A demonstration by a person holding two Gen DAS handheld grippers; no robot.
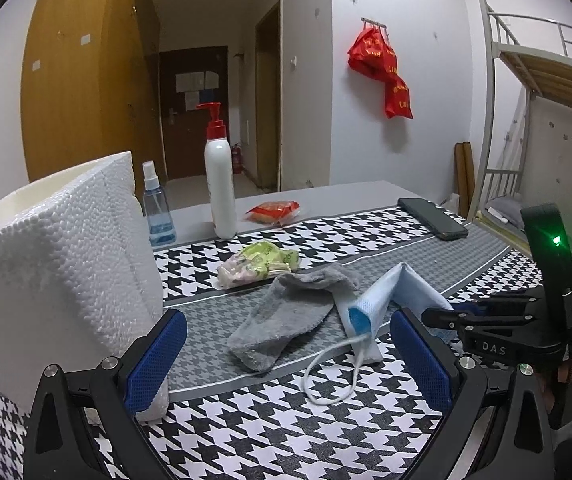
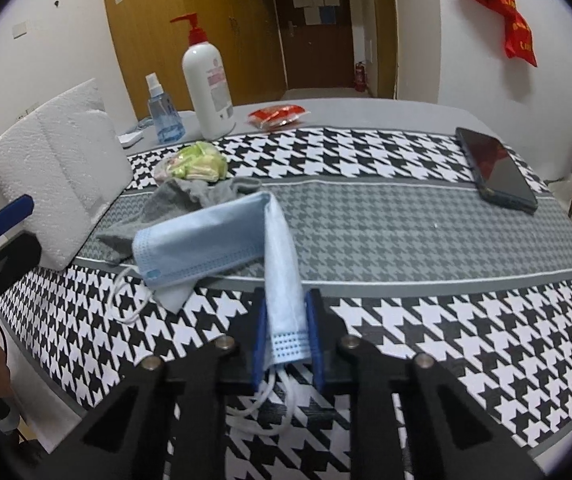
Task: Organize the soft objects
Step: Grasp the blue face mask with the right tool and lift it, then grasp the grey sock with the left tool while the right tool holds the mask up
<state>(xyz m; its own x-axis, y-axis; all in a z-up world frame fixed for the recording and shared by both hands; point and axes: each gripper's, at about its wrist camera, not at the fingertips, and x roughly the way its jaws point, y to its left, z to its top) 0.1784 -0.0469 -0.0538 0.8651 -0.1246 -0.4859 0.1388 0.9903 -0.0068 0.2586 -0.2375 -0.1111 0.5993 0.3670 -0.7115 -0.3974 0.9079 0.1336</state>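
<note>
A light blue face mask [image 2: 222, 240] lies folded on the houndstooth tablecloth; my right gripper [image 2: 286, 328] is shut on one end of it and lifts that end. The mask also shows in the left wrist view [image 1: 385, 300], with the right gripper [image 1: 441, 318] on its right end. A grey sock [image 1: 286, 316] lies beside and partly under the mask [image 2: 190, 200]. My left gripper [image 1: 286, 356] is open and empty, low over the cloth in front of the sock. A white foam box [image 1: 58, 264] stands at the left, close to the left finger.
A green snack packet [image 1: 260, 264] lies behind the sock. A white pump bottle [image 1: 220, 184], a blue spray bottle [image 1: 156, 208] and a red packet [image 1: 274, 212] stand at the back. A black phone [image 2: 493, 168] lies at the right. A bunk bed [image 1: 545, 120] is beyond the table.
</note>
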